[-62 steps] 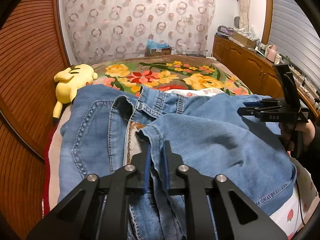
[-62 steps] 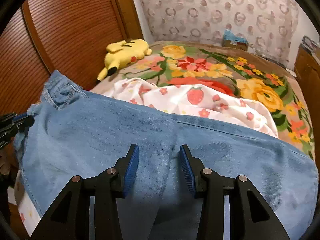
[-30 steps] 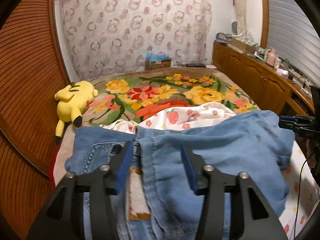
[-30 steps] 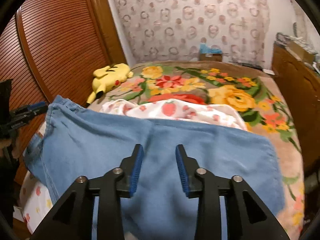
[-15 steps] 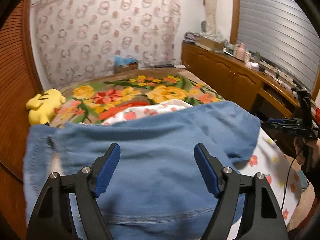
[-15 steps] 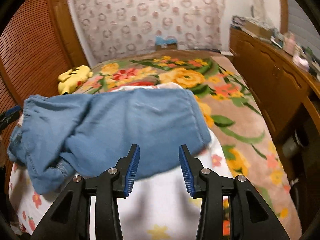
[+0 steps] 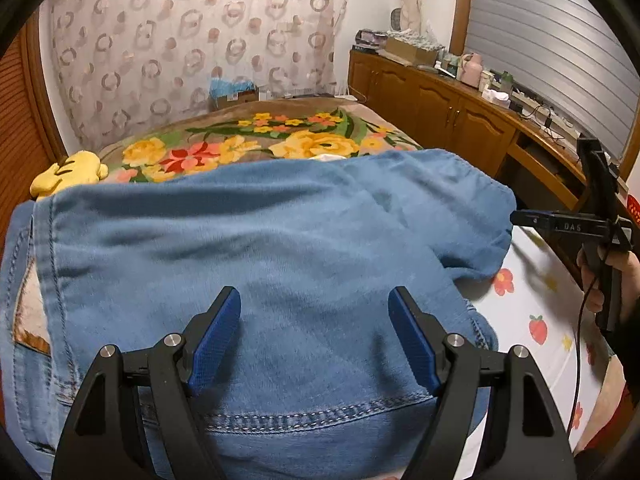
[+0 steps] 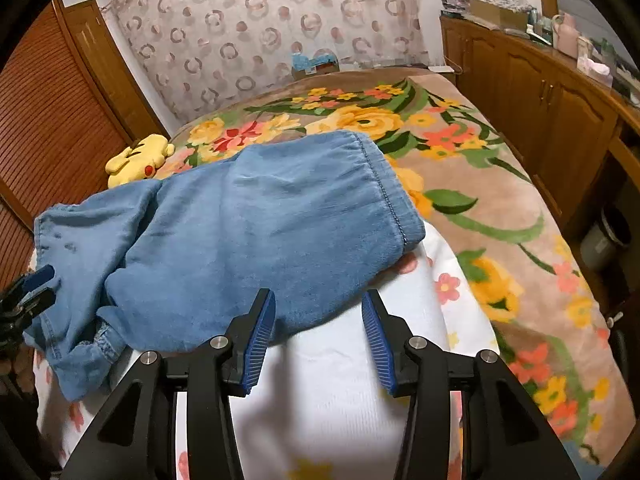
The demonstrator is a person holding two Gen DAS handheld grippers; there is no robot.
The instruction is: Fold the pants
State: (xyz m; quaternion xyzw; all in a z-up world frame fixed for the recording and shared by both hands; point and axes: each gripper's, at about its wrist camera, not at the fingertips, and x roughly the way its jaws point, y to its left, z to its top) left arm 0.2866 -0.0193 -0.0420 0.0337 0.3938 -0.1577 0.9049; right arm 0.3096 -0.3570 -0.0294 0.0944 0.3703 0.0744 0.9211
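I am looking along the left gripper (image 7: pixel 314 340); its jaws are standing wide apart, holding nothing, and hovering over the folded blue jeans (image 7: pixel 256 264). The jeans are lying on the bed, partly on a white sheet (image 8: pixel 340 400) printed with strawberries and flowers, which is spread over the floral blanket (image 8: pixel 480 184). In the left wrist view, a stitched hem is running across just beyond the gripper's fingers, and the waistband side with a brown patch (image 7: pixel 30 312) is showing at the left edge. The right gripper (image 8: pixel 319 340) is also open and empty, its jaws hanging above bare white sheet, just short of the near edge of the denim. From the right wrist view, the jeans are forming a thick, rumpled bundle with a stitched hem edge facing the right. A yellow plush toy (image 8: pixel 138 156) is resting by the slatted wooden wall (image 8: pixel 52 120), beyond the jeans. A wooden cabinet (image 7: pixel 440 110) is running along the bed's right side.
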